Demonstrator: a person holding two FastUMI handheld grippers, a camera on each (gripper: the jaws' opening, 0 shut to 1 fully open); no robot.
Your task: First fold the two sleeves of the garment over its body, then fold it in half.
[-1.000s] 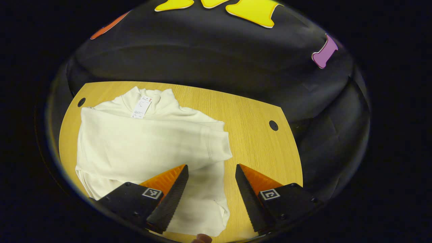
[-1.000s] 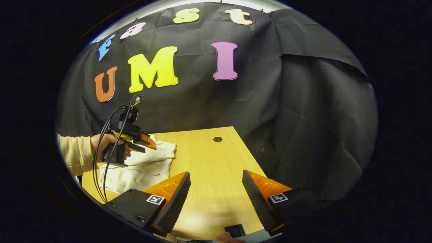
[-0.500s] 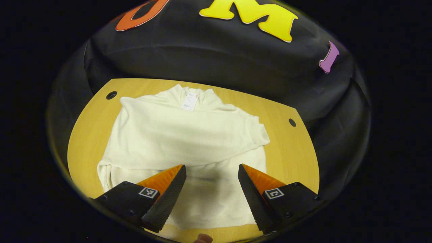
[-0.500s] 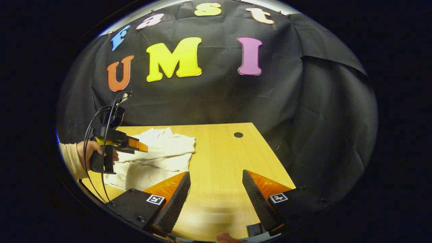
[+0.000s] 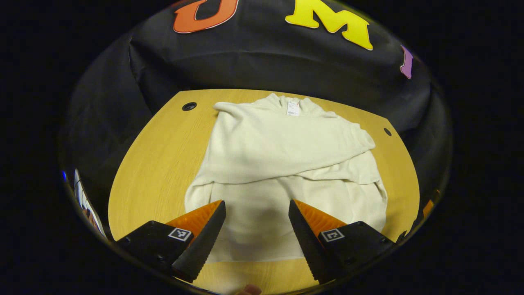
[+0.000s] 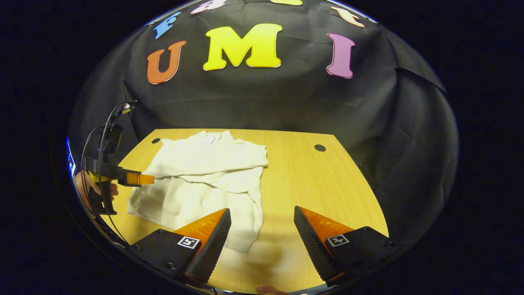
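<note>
Lying flat on the wooden table [image 5: 159,164], the white garment [image 5: 286,164] has its collar toward the booth's black wall and its hem toward the near edge. A small tag [image 5: 292,108] sits at the collar. Both sleeves are already folded across the body: a broad band of cloth runs over the chest from one shoulder to the other, and a second layer shows beneath it along the right side of the garment, where the cloth bunches a little. The lower half of the body lies smooth and single below that band. The garment has not been folded in half.

The left gripper [image 5: 257,229] hangs above the hem end of the garment, its two fingers spread wide with nothing between them; whether its tips touch the cloth cannot be told from its own view. In the right gripper view this same tool [image 6: 139,179] shows off the garment's left edge, near its lower half, held by a hand [image 6: 88,188] with dark cables looping up from it.

The right gripper [image 6: 262,241] is likewise spread wide and empty. One finger [image 6: 211,237] overlaps the garment's near right corner in the picture, while the other is over bare table beside the garment. Two dark round holes mark the table's far corners [image 5: 189,106], either side of the collar.
</note>
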